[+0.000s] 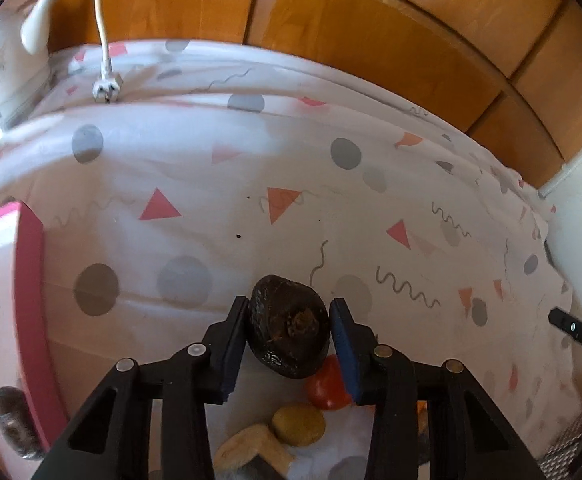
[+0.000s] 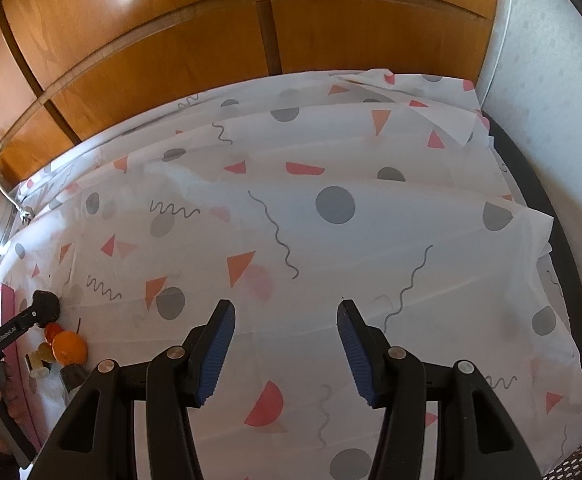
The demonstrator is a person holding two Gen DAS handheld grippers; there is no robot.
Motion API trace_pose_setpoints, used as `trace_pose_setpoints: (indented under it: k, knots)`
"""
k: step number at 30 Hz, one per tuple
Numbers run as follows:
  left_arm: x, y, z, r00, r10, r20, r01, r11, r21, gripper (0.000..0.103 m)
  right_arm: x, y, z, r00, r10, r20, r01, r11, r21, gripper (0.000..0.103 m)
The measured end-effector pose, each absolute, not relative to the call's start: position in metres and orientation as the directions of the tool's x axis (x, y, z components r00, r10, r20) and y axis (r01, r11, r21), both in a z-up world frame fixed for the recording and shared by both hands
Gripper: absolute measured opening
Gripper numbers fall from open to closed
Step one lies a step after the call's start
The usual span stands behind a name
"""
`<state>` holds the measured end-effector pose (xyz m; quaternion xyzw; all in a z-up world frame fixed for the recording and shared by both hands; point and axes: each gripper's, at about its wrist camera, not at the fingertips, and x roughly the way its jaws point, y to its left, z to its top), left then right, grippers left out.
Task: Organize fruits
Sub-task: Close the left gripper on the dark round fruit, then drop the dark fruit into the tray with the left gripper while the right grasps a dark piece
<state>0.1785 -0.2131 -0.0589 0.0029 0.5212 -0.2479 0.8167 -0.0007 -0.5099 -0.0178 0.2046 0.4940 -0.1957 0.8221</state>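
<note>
Dark, pebbly-skinned avocado (image 1: 289, 332) clamped across its middle by left gripper (image 1: 289, 344); likely soft when ripe, so hold gently. Right gripper (image 2: 287, 354) gaping, holding nothing.

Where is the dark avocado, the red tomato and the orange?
dark avocado (image 1: 289, 330), left wrist view, middle of its skin near the stem end.
red tomato (image 1: 327, 388), left wrist view, its visible red side below the avocado.
orange (image 2: 69, 347), right wrist view, centre of its peel.
</note>
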Motion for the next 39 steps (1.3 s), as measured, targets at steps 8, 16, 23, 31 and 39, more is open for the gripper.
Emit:
trace_pose_setpoints:
  k: [8,16,23,31,39]
  knots:
    - [0.155,-0.191,-0.036,0.398,-0.398,-0.827,0.414,0.882,-0.225,0.041,0.01,-0.487,-0.029,0.427,-0.007,-0.904,0.414,0.891,0.189,0.054]
    - [0.136,-0.154,-0.02,0.447,-0.387,-0.806,0.373,0.9,-0.225,0.041,0.016,-0.467,-0.035,0.408,0.019,-0.913,0.331,0.929,0.167,0.054]
    - [0.12,-0.118,-0.006,0.493,-0.374,-0.786,0.34,0.914,-0.222,0.041,0.018,-0.461,-0.039,0.398,0.037,-0.917,0.295,0.941,0.166,0.054]
    - [0.108,-0.071,-0.005,0.527,-0.343,-0.778,0.269,0.935,-0.23,0.041,0.023,-0.428,-0.036,0.434,0.133,-0.891,0.152,0.964,0.218,0.054]
    - [0.099,-0.019,-0.01,0.555,-0.297,-0.777,0.176,0.955,-0.239,0.041,0.032,-0.381,-0.036,0.434,0.238,-0.869,0.0,0.964,0.265,0.054]
